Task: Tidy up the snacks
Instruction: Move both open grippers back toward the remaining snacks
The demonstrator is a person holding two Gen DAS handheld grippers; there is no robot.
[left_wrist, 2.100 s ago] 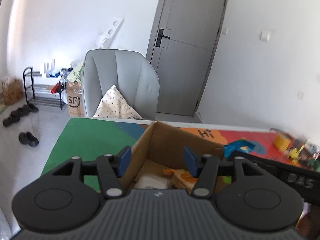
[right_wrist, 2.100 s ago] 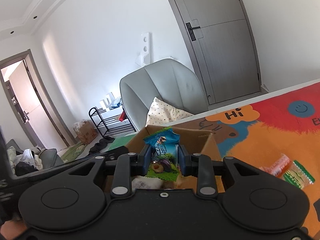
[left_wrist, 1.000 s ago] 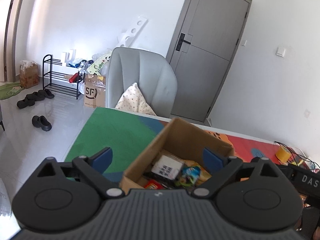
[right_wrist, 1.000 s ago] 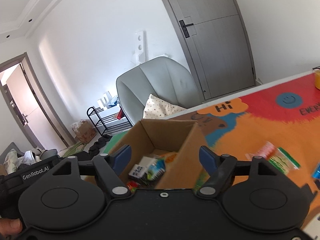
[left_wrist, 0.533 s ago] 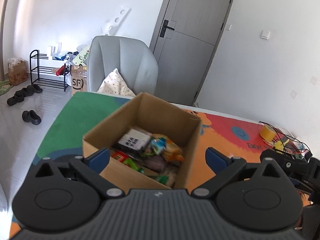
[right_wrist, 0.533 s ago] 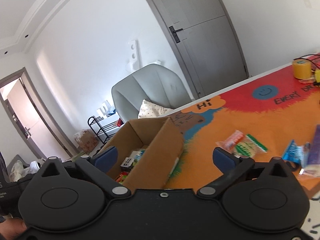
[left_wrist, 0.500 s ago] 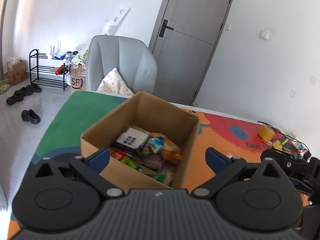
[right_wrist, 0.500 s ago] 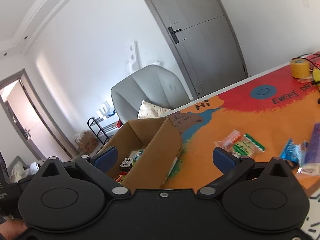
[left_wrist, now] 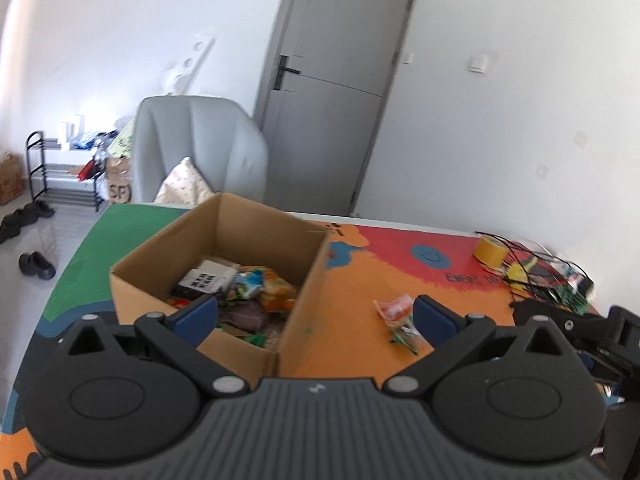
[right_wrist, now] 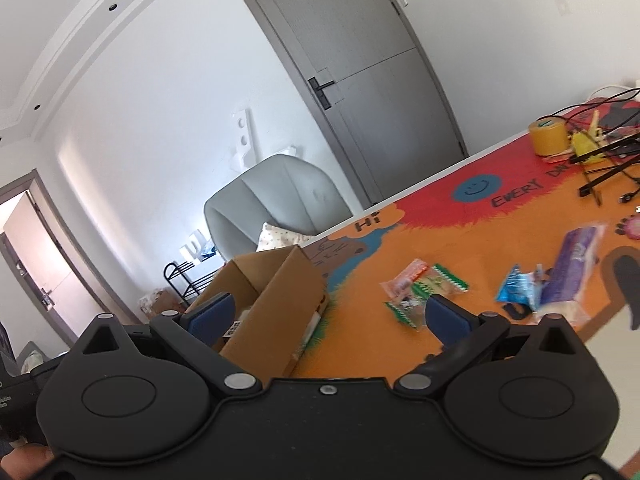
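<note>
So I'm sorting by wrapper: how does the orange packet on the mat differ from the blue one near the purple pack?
The orange packet lies nearer the cardboard box; the blue packet lies farther right. The orange packet touches green-striped packets; the blue packet sits against the purple pack. Both lie loose on the mat, outside the box.

Brown cardboard box [left_wrist: 304, 280] on an orange, red and green mat [left_wrist: 360, 276].

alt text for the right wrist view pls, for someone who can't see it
The right tool is open and empty over a colourful table mat, with an open cardboard box of snacks just ahead on the left. Loose snack packets lie on the mat to the right: an orange and green pair, a blue one and a purple one. Behind stand a grey chair and a grey door.
</note>
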